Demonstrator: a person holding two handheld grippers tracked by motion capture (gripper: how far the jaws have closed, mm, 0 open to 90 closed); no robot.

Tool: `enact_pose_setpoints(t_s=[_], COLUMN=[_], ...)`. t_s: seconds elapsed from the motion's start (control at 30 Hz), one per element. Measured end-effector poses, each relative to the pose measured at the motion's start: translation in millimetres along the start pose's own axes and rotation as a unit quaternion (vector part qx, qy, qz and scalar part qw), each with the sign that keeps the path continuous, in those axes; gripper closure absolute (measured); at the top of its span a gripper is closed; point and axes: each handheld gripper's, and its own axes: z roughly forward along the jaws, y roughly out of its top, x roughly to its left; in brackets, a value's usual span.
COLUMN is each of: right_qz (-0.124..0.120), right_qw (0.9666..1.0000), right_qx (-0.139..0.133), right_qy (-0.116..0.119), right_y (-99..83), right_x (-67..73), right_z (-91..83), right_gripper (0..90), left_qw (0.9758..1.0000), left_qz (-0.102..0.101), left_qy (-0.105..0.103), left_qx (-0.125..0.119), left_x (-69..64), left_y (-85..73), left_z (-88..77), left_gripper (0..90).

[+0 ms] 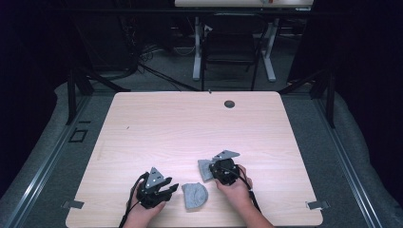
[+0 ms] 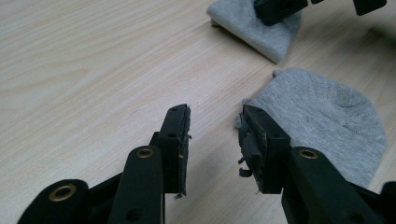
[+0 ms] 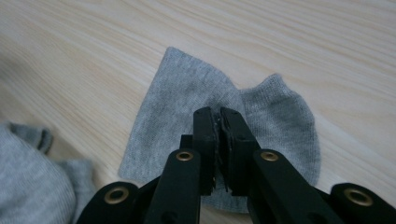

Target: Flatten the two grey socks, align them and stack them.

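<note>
- the light wooden tabletop point(image 1: 190, 128) carries two small grey knitted ankle socks, both near its near edge, a little right of the middle.
- the first grey sock point(image 1: 195, 195) lies flat and rounded, close to the near edge, between the two hands.
- the second grey sock point(image 1: 205, 169) lies just beyond and to the right of the first, apart from it, partly under the right gripper.
- the left gripper point(image 1: 172, 188), black with a grey three-cornered plate on top, sits low by the near edge, just left of the first sock; in the left gripper view point(image 2: 214, 135) its jaws stand clearly apart with only bare wood between them, and the right-hand jaw is at the sock's point(image 2: 322, 121) edge.
- the right gripper point(image 1: 213, 170) is over the second sock; in the right gripper view point(image 3: 218, 122) its jaws are almost together, pinching a raised fold of that sock point(image 3: 187, 93), which spreads flat on the wood to either side.
- a small dark round hole point(image 1: 229, 103) sits near the tabletop's far edge.
</note>
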Motion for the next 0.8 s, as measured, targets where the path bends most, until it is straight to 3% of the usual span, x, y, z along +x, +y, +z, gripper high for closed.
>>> enact_pose_setpoints(t_s=[0.13, 0.5, 0.8], right_qz=[-0.003, 0.020, 0.006], right_qw=[1.0000, 0.9996, 0.9996], right_qx=[-0.004, -0.017, -0.027], right_qy=[0.000, 0.009, 0.010], right_y=[3.6, 11.4, 13.4], right_x=[5.9, 11.4, 13.2], right_z=[5.1, 16.8, 8.1], right_gripper=[84.6, 83.4, 81.5], left_qw=[1.0000, 1.0000, 1.0000], left_qz=[0.001, 0.007, 0.006], left_qy=[0.000, -0.002, -0.001], left_qx=[0.000, 0.004, 0.003], left_x=[-0.5, -1.9, -2.8], left_y=[-0.1, -0.7, -1.0], left_z=[-0.1, 1.6, 2.0], left_gripper=[62.1, 62.0, 62.1])
